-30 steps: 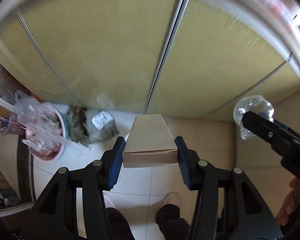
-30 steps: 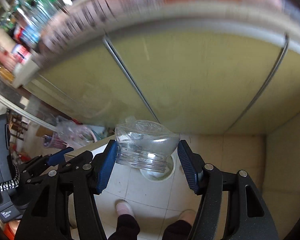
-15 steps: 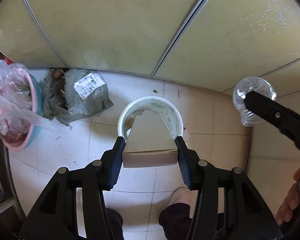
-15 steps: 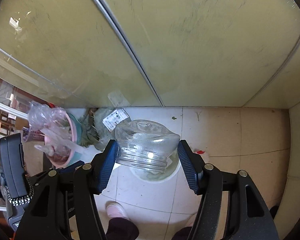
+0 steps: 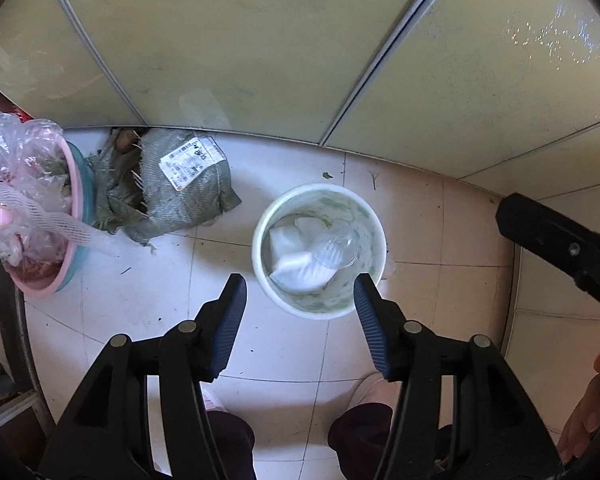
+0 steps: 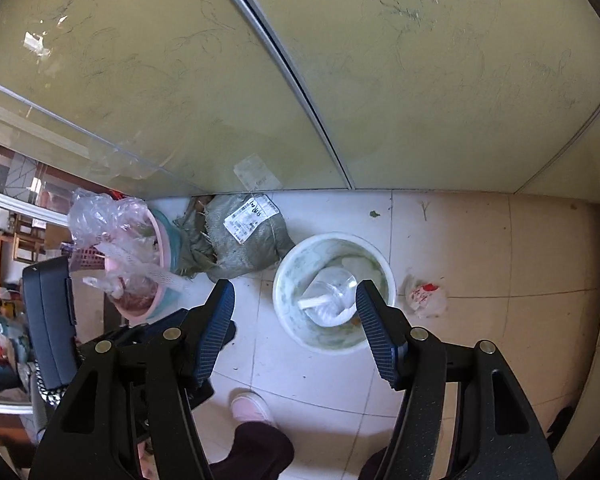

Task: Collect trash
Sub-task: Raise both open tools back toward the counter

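Left claw (image 5: pixel 298 312): spread wide, nothing between the blue pads; hangs above the near rim of the round white plastic bucket (image 5: pixel 260 256).
Right claw (image 6: pixel 294 316): also spread and empty, over the same bucket (image 6: pixel 286 276).
Trash location: clear plastic jar (image 5: pixel 338 250) lies tilted inside the bucket on crumpled white paper (image 5: pixel 296 268); no box visible from here.
Stray item: crumpled white-and-red wrapper (image 6: pixel 424 296) on the tiled floor (image 6: pixel 480 248), at 3 o'clock of the bucket, just beside it.
Risk, missed pickup: thin wrapper lies flat; pads may skate over it or scrape tile.
Risk, tipping: a claw reaching low past the rim could knock the light bucket over.
Risk, mix-up: grey woven sack (image 5: pixel 180 192) and pink plastic basin (image 5: pixel 68 248) at 9 to 10 o'clock could be mistaken for trash.
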`<state>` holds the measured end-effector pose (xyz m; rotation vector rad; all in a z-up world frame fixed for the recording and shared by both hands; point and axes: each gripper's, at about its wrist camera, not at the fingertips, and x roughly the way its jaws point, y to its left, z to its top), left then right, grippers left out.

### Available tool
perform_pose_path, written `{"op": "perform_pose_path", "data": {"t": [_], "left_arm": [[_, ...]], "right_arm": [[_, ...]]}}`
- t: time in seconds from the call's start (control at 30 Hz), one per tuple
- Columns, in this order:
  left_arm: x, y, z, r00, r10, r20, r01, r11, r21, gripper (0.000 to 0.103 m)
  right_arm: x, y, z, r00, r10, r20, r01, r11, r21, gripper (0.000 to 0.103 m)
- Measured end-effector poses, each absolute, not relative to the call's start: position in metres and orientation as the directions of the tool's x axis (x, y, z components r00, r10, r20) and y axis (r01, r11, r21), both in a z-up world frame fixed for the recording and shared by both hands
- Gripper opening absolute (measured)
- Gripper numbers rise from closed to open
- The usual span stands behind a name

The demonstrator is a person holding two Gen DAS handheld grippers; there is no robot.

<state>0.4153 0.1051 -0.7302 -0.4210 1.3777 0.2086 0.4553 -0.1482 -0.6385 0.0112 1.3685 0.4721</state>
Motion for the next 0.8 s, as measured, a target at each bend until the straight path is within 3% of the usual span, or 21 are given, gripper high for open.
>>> {"op": "perform_pose_path", "data": {"t": [0.33, 0.53, 0.8], "left_arm": [[0.415, 0.105, -0.637, 0.243, -0.077, -0.967, -0.366, 0.916, -0.165, 0.055], [0.421, 0.094, -0.523, 0.312, -0.048, -0.949, -0.336, 0.929, -0.157, 0.055], [0.423, 0.056, -0.331, 0.492, 0.02, -0.87, -0.3, 0.942, -0.148, 0.055]], "right_arm": [[0.447, -0.145, -0.565, 0.186, 0.299, -0.936, -0.357, 0.908, 0.219, 0.06], [0.443, -0.152, -0.461, 0.269, 0.291, -0.918, -0.387, 0.906, 0.174, 0.059], [0.431, -0.181, -0.297, 0.447, 0.321, -0.835, -0.409, 0.903, 0.128, 0.059]]}}
